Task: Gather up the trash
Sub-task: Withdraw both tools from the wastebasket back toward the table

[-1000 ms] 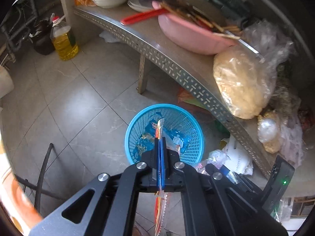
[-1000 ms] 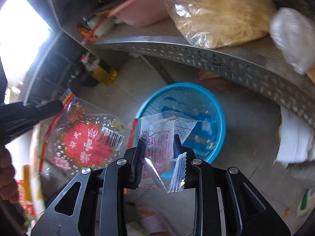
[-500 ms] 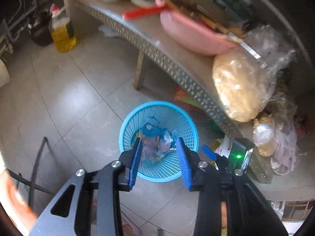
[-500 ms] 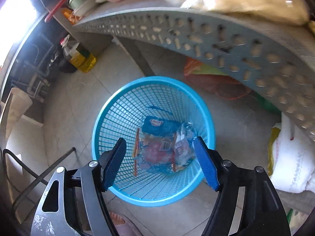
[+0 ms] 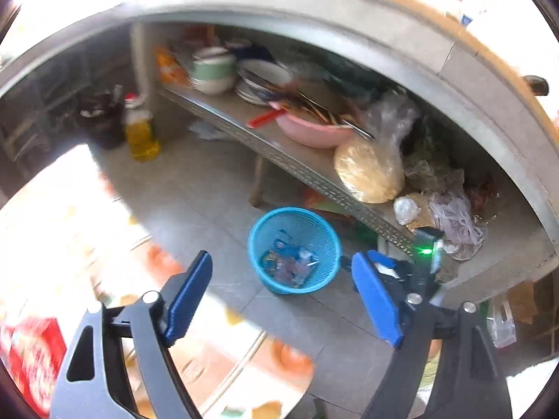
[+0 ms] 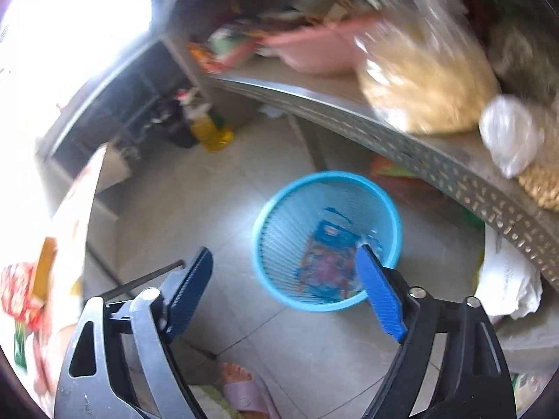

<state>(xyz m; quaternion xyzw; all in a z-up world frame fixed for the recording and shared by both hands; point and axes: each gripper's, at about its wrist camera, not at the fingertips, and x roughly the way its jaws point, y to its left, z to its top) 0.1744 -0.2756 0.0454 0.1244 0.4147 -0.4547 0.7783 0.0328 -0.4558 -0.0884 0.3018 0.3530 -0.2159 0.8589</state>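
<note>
A blue mesh waste basket (image 5: 316, 227) (image 6: 279, 216) stands on the tiled floor beside a low metal shelf. Snack wrappers (image 5: 290, 265) (image 6: 325, 262) lie in its bottom. My left gripper (image 5: 281, 272) hangs well above and back from the basket, its jaws still opening wide with nothing between the blue pads. My right gripper (image 6: 284, 265) is closer above the basket, jaws also opening and empty; its right pad (image 6: 379, 296) overlaps the basket's rim in the picture. In the left wrist view the right gripper's body (image 5: 419, 265) with a green light shows behind my right finger.
The perforated metal shelf (image 5: 307, 174) (image 6: 436, 160) carries a pink basin (image 5: 314, 132), bowls, and a bag of noodles (image 5: 370, 171). An oil bottle (image 5: 139, 136) stands on the floor. A bright table edge with a red packet (image 5: 31, 352) lies at the left. A sandalled foot (image 6: 241, 380) is below.
Both grippers let go of their wrappers, which now lie in the basket, and opened wide. The left gripper pulled up and back far from the basket; the right one rose a little.
</note>
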